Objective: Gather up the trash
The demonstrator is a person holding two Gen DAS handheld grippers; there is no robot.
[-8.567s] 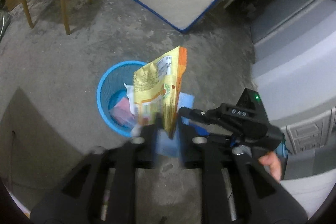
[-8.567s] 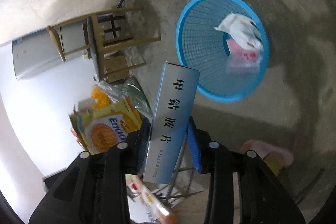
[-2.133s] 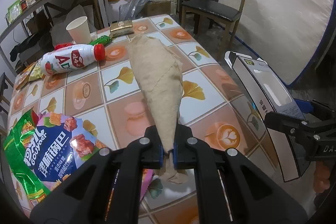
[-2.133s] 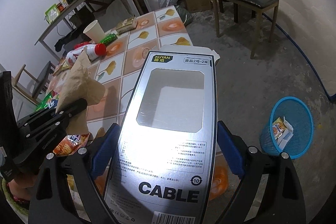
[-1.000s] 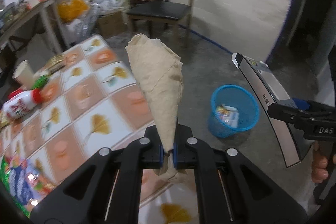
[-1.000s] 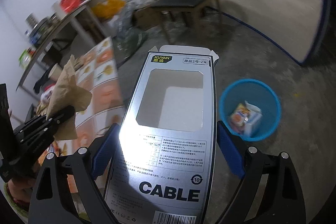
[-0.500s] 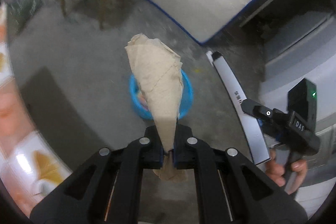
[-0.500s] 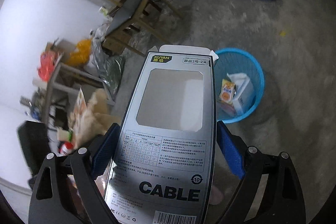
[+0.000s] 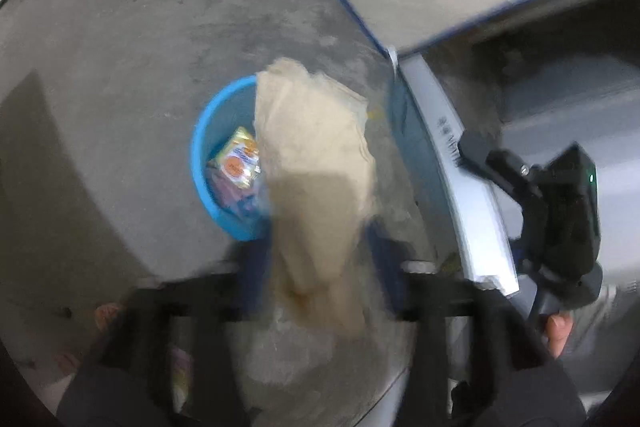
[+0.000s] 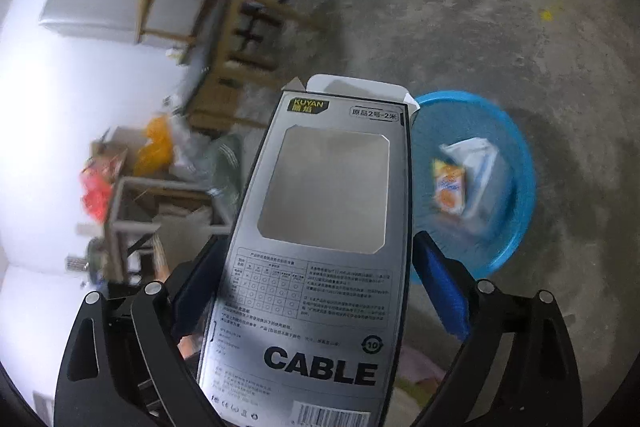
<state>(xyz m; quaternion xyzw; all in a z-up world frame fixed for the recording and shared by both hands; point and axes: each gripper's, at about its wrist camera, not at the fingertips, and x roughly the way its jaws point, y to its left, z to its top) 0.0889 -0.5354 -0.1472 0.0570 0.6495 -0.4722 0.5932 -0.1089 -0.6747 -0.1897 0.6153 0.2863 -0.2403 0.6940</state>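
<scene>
Left gripper (image 9: pixel 320 259) had spread, dropping the paper bag (image 9: pixel 316 179) into the bin (image 9: pixel 200 147); right gripper (image 10: pixel 320 291), clamping the cable box (image 10: pixel 320 227), should release next.

L gripper (image 9: pixel 320 263) jaws spread, blurred; crumpled tan paper bag (image 9: pixel 316 167) between them, above blue plastic basket (image 9: pixel 200 163) w/ wrappers.

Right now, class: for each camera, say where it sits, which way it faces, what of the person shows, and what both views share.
Left wrist: on the left gripper, facing down at the floor; brown paper bag between its blurred fingers, the right gripper and a hand showing.
Right wrist: on the right gripper, facing down and outward; its fingers clamp the cable box.
Shared: the blue bin and the cable box.
</scene>
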